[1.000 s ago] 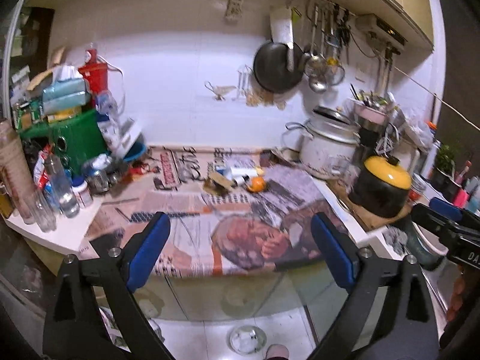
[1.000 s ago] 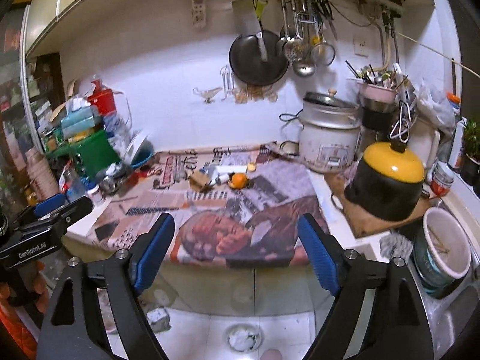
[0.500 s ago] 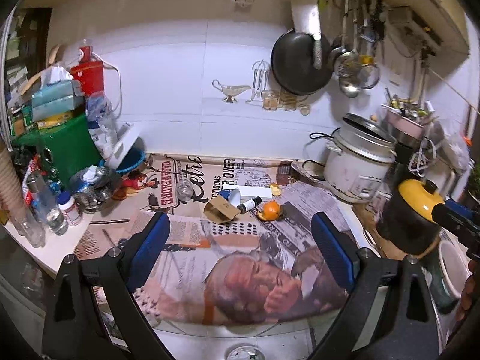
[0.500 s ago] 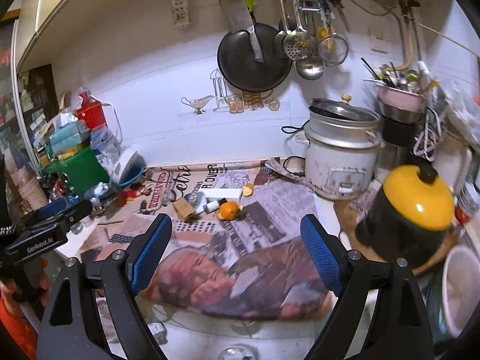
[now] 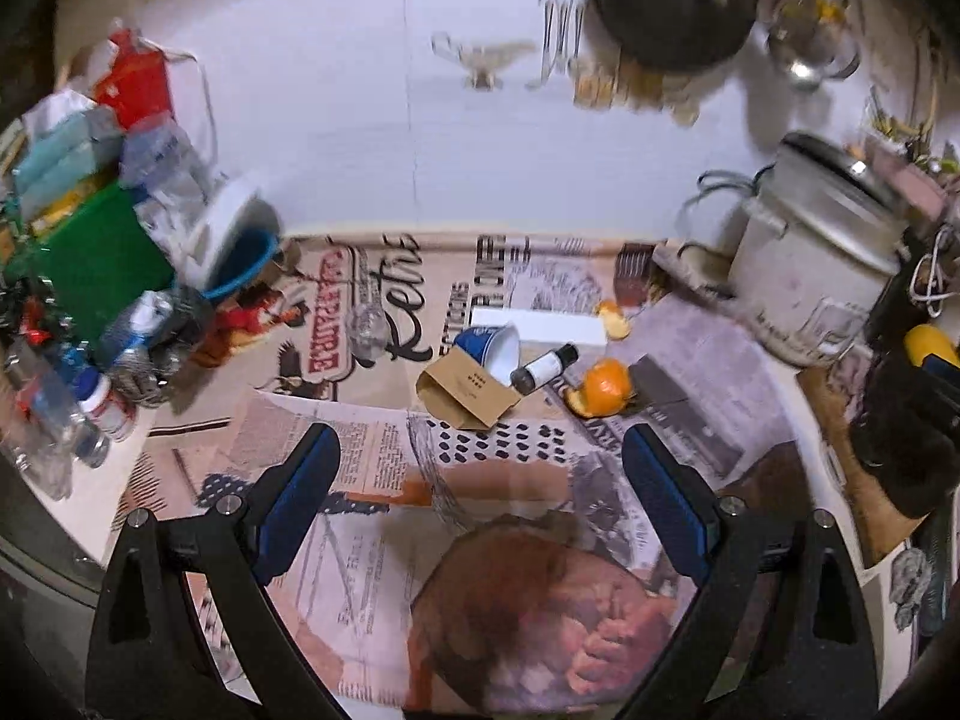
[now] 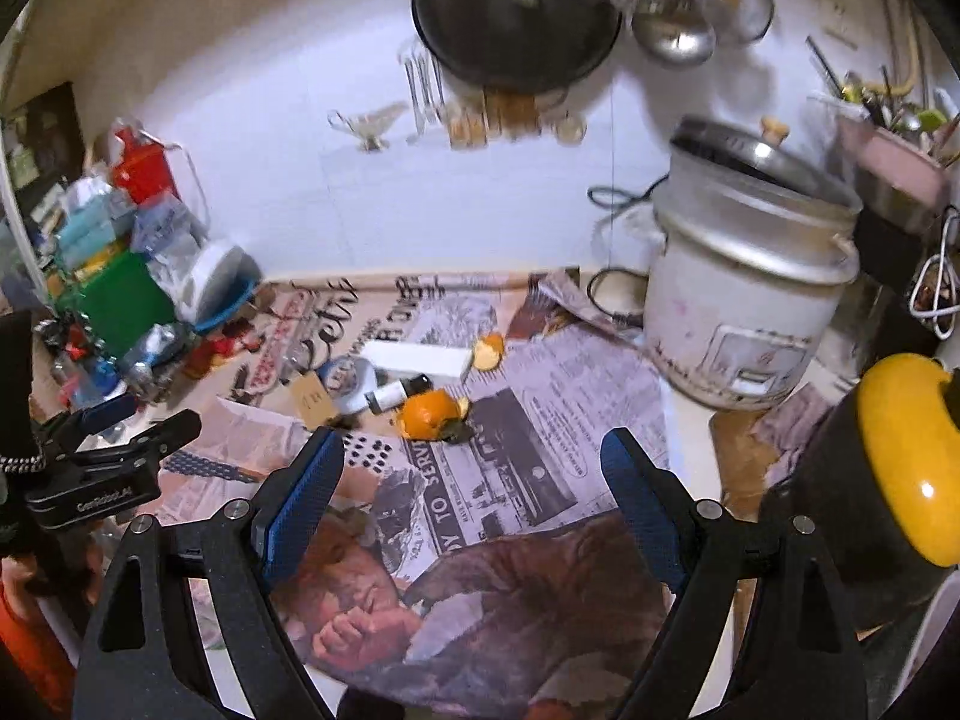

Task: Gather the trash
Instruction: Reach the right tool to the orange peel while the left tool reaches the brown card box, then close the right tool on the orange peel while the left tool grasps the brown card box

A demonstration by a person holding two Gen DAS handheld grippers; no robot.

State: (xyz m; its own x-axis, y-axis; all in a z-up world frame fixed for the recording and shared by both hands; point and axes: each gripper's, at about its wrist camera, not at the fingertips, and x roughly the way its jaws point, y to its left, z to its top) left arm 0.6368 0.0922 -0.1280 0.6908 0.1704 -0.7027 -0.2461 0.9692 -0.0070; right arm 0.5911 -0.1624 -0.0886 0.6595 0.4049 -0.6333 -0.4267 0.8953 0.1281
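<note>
A kitchen counter (image 5: 786, 384) runs along a white tiled wall and is covered with spread newspaper (image 5: 384, 456). Near the middle of the paper lies a small heap of trash: a brown cardboard piece (image 5: 465, 390), a blue-and-white paper cup (image 5: 489, 348) tipped on its side against it, a small bottle (image 5: 543, 367) with a dark cap lying just beside the cup, a flat white box (image 5: 537, 327) behind them, and a large orange peel (image 5: 603, 387) to the right, with a smaller bit of peel (image 5: 613, 324) farther back. A rice cooker (image 6: 744, 300) stands at the right by the wall, and a pile of bottles and containers (image 5: 90, 276) crowds the left end. The left gripper (image 5: 480, 498) hovers over the newspaper short of the trash, its jaws spread wide and holding nothing. The right gripper (image 6: 471, 492) hangs likewise wide apart and empty, nearest the orange peel (image 6: 429, 414).
</note>
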